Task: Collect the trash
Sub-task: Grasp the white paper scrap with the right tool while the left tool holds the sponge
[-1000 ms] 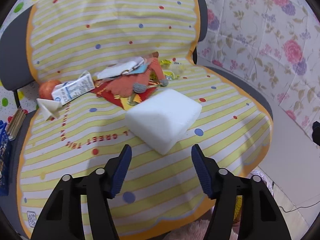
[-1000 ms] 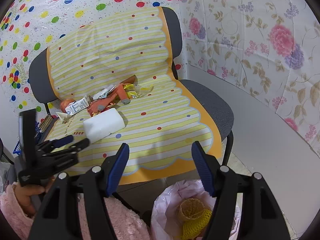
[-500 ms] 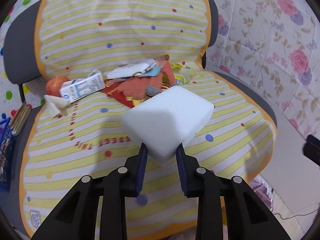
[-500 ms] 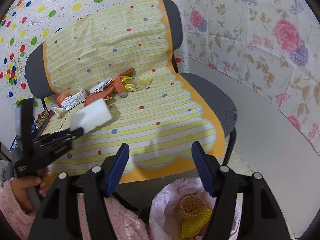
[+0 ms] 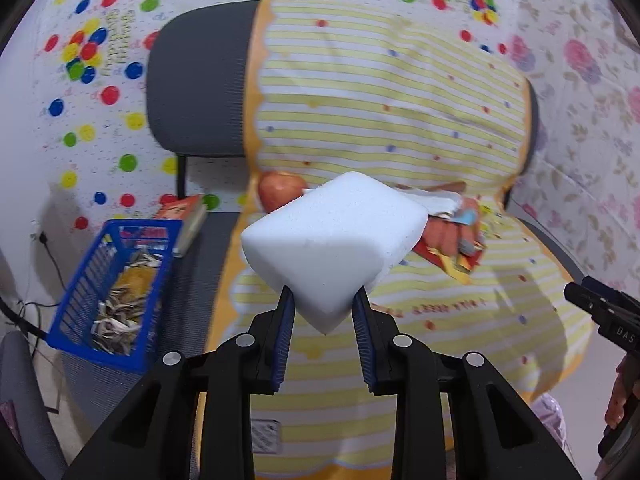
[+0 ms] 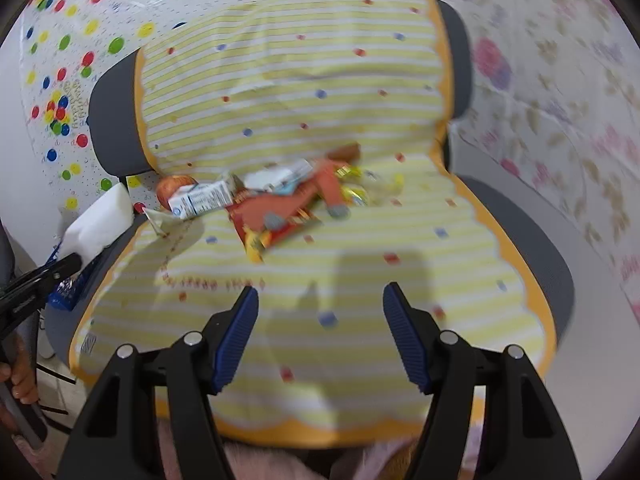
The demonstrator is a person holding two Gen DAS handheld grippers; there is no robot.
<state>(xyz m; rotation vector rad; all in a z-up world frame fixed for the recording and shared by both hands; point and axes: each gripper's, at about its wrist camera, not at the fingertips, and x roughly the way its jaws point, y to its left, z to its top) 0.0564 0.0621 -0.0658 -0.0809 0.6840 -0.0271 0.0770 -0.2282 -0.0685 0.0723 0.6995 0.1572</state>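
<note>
My left gripper (image 5: 324, 312) is shut on a white foam block (image 5: 332, 248) and holds it in the air, left of the chair seat; the block also shows in the right wrist view (image 6: 98, 226). My right gripper (image 6: 320, 320) is open and empty above the front of the striped yellow cloth (image 6: 360, 264). Trash lies at the back of the seat: a small milk carton (image 6: 202, 200), a red wrapper (image 6: 272, 216), orange cloth pieces (image 6: 328, 184), yellow wrappers (image 6: 360, 192) and an apple (image 6: 172, 186).
A blue basket (image 5: 116, 280) with scraps stands on a second grey chair to the left, with a book (image 5: 186, 220) behind it. Dotted and flowered sheets cover the walls. A pink fluffy thing (image 6: 260, 460) lies under the right gripper.
My left gripper closed on the foam block, lifted it off the seat and swung it left. My right gripper moved in over the seat; the pink trash bag has left its view.
</note>
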